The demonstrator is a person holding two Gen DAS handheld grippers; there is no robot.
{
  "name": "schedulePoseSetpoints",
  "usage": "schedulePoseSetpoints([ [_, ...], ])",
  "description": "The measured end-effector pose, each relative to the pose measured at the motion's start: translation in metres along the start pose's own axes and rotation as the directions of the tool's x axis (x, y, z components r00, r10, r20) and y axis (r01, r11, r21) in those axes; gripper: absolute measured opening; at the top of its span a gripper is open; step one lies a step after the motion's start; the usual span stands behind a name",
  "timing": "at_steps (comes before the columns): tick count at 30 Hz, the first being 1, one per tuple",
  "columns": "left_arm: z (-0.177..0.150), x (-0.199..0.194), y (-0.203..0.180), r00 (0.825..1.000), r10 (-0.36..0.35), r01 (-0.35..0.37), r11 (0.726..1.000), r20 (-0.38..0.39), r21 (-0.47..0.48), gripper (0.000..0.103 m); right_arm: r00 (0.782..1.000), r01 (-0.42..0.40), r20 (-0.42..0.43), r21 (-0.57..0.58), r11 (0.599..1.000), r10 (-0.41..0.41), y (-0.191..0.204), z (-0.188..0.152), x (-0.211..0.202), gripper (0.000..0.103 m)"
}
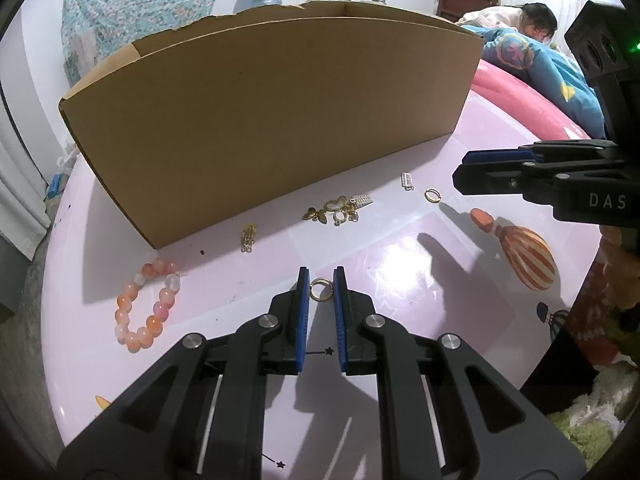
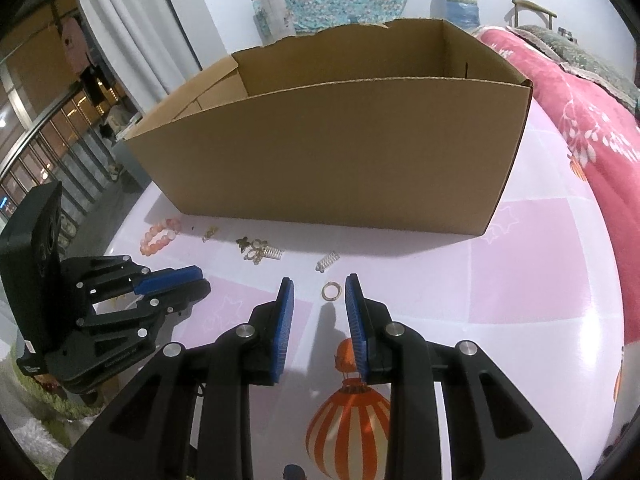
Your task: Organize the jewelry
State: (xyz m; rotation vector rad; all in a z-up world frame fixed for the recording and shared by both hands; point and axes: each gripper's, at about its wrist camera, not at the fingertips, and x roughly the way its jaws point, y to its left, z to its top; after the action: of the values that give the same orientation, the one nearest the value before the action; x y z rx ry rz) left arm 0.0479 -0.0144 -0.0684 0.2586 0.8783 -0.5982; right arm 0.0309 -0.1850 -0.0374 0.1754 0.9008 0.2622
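Observation:
A brown cardboard box stands open-topped on the pink table; it also shows in the right wrist view. My left gripper is open, its blue pads on either side of a gold ring that lies on the table. My right gripper is open just short of another gold ring, which also shows in the left wrist view. A pile of gold trinkets, a gold chain piece, a silver clasp and an orange bead bracelet lie before the box.
The table carries hot-air-balloon prints. A red quilt and a person on a bed lie beyond the table's right side. The table edge falls off at left and near.

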Motion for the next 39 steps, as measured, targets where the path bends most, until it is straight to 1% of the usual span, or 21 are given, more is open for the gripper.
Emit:
schedulePoseSetpoints([
  [13,-0.001,-0.001,0.003,1.0,0.0,0.001,1.0,0.004,-0.014,0.011,1.0,0.002,-0.006,0.009,1.0,-0.001,0.0,0.001,0.003,0.027],
  [20,-0.003,-0.002,0.006,1.0,-0.003,0.003,1.0,0.012,-0.021,0.011,0.999,-0.033,-0.028,0.042,0.999,0.035,0.004,-0.004,0.011,0.027],
  [28,-0.004,-0.003,0.007,1.0,-0.004,0.004,1.0,0.016,-0.019,0.011,0.999,-0.009,-0.052,0.016,1.0,0.01,0.011,-0.004,0.023,0.027],
  [31,-0.004,-0.003,0.008,1.0,-0.004,0.004,1.0,0.017,-0.02,0.011,0.997,0.02,-0.08,0.003,1.0,-0.02,0.015,-0.002,0.033,0.027],
  [37,-0.004,-0.003,0.008,1.0,-0.006,0.006,1.0,0.018,-0.02,0.011,0.997,0.041,-0.07,0.0,0.999,-0.04,0.019,0.001,0.037,0.027],
  [39,-0.004,-0.004,0.008,1.0,-0.005,0.006,1.0,0.018,-0.019,0.011,0.996,0.061,-0.067,-0.004,0.998,-0.062,0.019,0.003,0.039,0.027],
])
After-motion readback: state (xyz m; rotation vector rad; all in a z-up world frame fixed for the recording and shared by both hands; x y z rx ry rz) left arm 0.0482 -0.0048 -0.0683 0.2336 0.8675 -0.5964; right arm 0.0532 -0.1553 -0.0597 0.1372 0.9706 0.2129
